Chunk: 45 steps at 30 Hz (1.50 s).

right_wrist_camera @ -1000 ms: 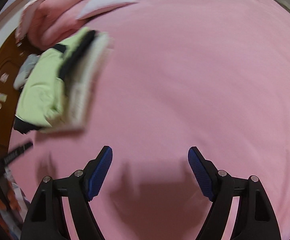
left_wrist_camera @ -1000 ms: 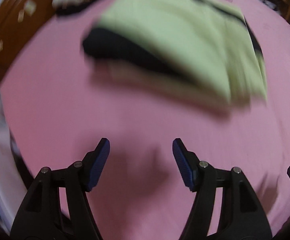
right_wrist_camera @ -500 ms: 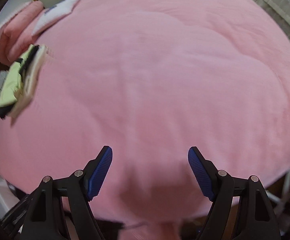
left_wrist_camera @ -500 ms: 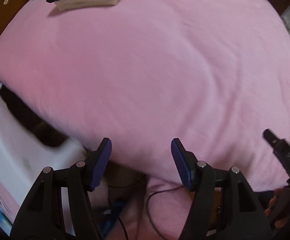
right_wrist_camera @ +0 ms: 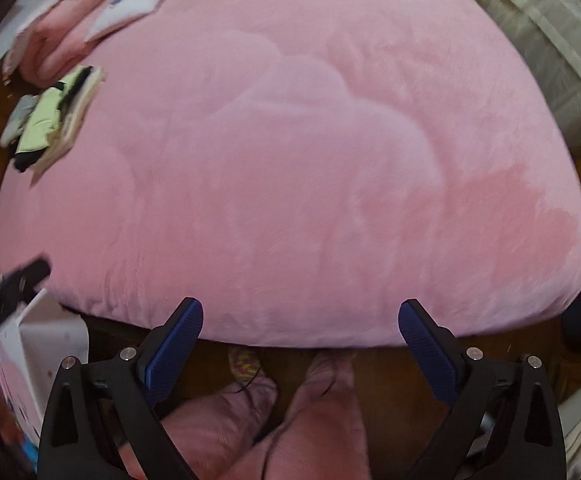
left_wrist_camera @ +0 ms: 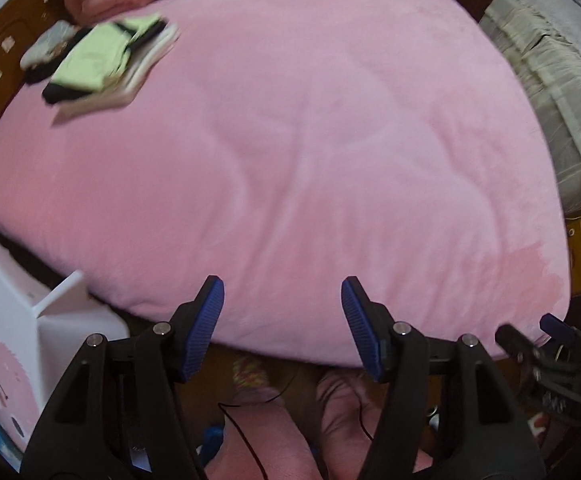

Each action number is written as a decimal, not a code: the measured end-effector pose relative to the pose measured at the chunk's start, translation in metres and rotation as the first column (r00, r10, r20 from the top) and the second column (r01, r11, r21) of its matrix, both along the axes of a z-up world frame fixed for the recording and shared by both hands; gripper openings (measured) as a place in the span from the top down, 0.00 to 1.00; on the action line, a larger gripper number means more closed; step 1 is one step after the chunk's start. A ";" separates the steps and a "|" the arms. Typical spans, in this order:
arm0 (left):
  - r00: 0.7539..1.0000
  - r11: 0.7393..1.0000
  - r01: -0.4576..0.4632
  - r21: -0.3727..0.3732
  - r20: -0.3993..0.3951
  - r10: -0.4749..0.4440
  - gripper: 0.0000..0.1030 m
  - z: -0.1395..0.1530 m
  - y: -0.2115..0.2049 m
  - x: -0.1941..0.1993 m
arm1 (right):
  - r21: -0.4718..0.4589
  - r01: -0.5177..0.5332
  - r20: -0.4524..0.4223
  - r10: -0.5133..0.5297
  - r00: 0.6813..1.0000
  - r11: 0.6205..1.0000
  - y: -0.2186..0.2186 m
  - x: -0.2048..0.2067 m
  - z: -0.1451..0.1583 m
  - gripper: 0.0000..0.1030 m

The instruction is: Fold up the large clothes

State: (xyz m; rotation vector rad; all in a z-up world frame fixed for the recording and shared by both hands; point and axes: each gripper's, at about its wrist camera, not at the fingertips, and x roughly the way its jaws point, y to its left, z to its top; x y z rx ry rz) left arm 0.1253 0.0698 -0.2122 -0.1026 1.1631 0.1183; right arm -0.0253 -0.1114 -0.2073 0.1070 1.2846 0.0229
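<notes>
Blue-padded left hand-held gripper (left_wrist_camera: 282,326) and right hand-held gripper (right_wrist_camera: 300,342), both spread and empty, have pulled back past the bed (left_wrist_camera: 330,140) edge. Folded clothes stack (left_wrist_camera: 102,64), far-left near the headboard, long axis running diagonally.

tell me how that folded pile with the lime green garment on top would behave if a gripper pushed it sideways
The folded pile with the lime green garment on top is probably soft and floppy: its layers already sit staggered, so a push would likely shear the top pieces off. The plush pink blanket beneath looks grippy, so the bottom layer may drag and bunch. It seems light, and unlikely to roll.
</notes>
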 end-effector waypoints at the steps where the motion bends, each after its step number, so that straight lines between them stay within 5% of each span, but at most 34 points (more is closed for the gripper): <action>1: 1.000 1.000 0.008 -0.001 0.004 -0.008 0.44 0.007 -0.015 0.006 | 0.004 -0.015 0.012 0.015 1.000 1.000 -0.012 0.000 0.012 0.03; 5: 0.998 0.995 0.069 -0.076 -0.001 -0.069 0.44 0.049 -0.078 0.039 | -0.034 -0.019 0.053 0.021 0.998 0.999 -0.070 0.009 0.051 0.02; 10: 0.985 0.985 0.166 -0.045 0.044 -0.164 0.44 0.104 -0.124 0.057 | -0.020 0.037 0.093 -0.035 0.995 0.999 -0.114 0.024 0.101 0.01; 14: 0.978 0.980 0.197 -0.011 0.076 -0.196 0.43 0.135 -0.127 0.043 | -0.015 0.039 0.102 -0.037 0.994 0.999 -0.116 0.029 0.137 0.01; 19: 0.987 0.991 0.132 0.027 0.084 -0.134 0.41 0.143 -0.081 0.025 | 0.011 0.041 0.150 -0.042 0.988 0.999 -0.083 0.015 0.178 0.01; 22: 0.990 0.993 0.106 0.042 0.094 -0.110 0.40 0.145 -0.051 0.017 | -0.021 0.005 0.185 -0.002 0.983 1.000 -0.065 0.005 0.183 0.01; 26: 0.987 0.993 0.081 0.081 0.136 -0.092 0.23 0.151 -0.018 0.003 | -0.091 -0.011 0.196 0.029 0.980 0.996 -0.040 -0.005 0.189 0.01; 29: 0.990 0.994 0.087 0.071 0.109 -0.094 0.22 0.143 -0.004 -0.003 | -0.136 -0.031 0.191 0.057 0.980 0.990 -0.026 -0.014 0.186 0.01; 45: 0.985 0.985 0.147 0.090 0.078 -0.154 0.14 0.114 0.022 -0.003 | -0.105 -0.002 0.172 0.020 0.985 0.994 0.003 -0.047 0.161 0.00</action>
